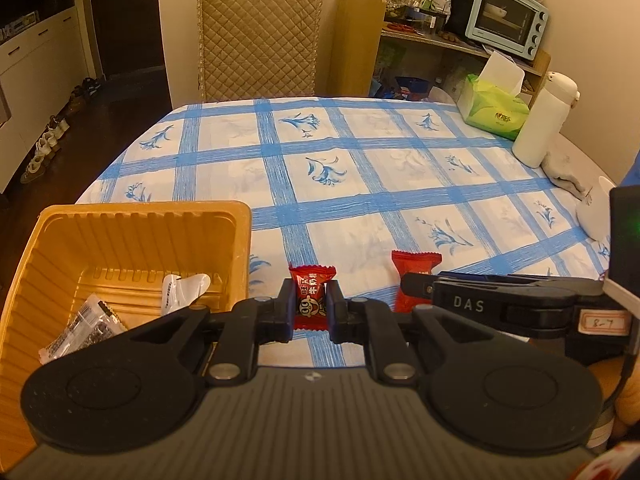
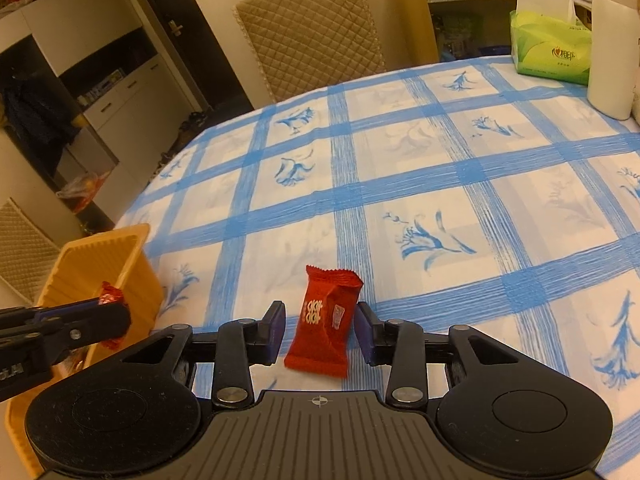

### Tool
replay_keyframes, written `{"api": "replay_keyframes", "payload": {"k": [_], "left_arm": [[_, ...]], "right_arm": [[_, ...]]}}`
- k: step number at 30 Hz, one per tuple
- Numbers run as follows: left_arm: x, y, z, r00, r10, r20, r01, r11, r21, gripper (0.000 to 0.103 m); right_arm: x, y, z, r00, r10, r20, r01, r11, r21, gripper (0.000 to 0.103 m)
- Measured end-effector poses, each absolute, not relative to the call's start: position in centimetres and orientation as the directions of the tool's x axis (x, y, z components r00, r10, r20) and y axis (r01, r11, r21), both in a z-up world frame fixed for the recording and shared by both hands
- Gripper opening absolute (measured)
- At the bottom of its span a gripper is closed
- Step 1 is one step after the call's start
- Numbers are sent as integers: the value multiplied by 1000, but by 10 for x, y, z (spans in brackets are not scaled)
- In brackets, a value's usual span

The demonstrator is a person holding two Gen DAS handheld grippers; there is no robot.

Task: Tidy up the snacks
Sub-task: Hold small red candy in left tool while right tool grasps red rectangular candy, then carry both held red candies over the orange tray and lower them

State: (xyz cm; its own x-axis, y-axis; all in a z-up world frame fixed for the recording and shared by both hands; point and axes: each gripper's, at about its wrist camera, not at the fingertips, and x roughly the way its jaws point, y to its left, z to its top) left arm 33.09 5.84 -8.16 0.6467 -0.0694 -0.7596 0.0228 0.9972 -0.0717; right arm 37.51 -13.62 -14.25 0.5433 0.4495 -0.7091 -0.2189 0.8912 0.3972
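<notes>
Two candies left: my left tool (image 1: 311, 307) grips one red candy (image 1: 312, 280), headed for the orange tray (image 1: 144, 216); right tool (image 2: 320, 328) straddles another candy (image 2: 326, 320), unclosed, next squeeze.

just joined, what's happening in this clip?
A person with two handheld grippers is sorting wrapped snacks into an orange plastic tray on a blue-checked tablecloth. The left gripper is shut on a small red candy, next to the tray, which already holds a white packet and a clear packet. The right gripper is open, its fingers on either side of a larger red snack packet lying on the cloth, not yet gripped.
</notes>
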Motion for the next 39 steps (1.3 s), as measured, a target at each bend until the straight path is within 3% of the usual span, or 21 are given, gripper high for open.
{"api": "replay_keyframes", "payload": {"k": [5, 8, 10, 39], "left_arm": [[336, 62, -84, 643, -73, -763, 23, 997, -76, 13], [336, 62, -84, 644, -74, -762, 25, 997, -76, 13], [336, 62, -84, 644, -75, -762, 24, 997, -78, 13], [247, 46, -36, 700, -146, -699, 61, 988, -145, 14]], "right_arm": [[380, -129, -149, 535, 425, -730, -219, 904, 366, 38], [379, -127, -151, 533, 417, -736, -232, 909, 346, 26], [378, -126, -150, 533, 415, -738, -245, 910, 335, 24], [287, -161, -77, 529, 515, -675, -336, 857, 390, 23]]}}
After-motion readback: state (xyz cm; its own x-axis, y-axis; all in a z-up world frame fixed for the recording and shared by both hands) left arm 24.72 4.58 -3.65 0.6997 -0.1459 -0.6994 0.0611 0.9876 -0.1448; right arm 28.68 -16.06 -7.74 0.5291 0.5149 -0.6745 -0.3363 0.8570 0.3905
